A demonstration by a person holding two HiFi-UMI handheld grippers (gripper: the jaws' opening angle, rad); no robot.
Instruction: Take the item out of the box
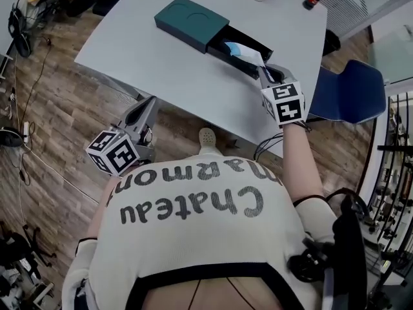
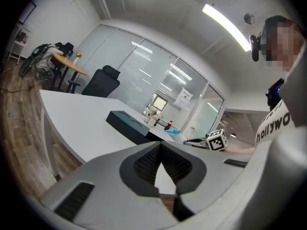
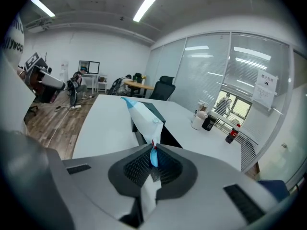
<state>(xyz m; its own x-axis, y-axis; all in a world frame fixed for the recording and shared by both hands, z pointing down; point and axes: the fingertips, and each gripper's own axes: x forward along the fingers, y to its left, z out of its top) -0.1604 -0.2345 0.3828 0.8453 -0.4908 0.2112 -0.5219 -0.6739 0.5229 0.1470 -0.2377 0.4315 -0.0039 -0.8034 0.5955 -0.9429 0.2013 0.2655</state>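
Packet (image 1: 245, 51): white-blue, one end clamped tight in right gripper (image 1: 264, 73), likely so it lifts clear of open drawer (image 1: 253, 42). Box (image 1: 193, 21): dark, toward table (image 1: 161, 70) right edge. Left gripper (image 1: 145, 108): tongs closed, empty, off near edge, apparently parked clear.

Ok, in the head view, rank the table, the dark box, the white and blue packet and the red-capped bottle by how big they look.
1. table
2. dark box
3. white and blue packet
4. red-capped bottle, which stands farthest from the camera, so distance shrinks it.
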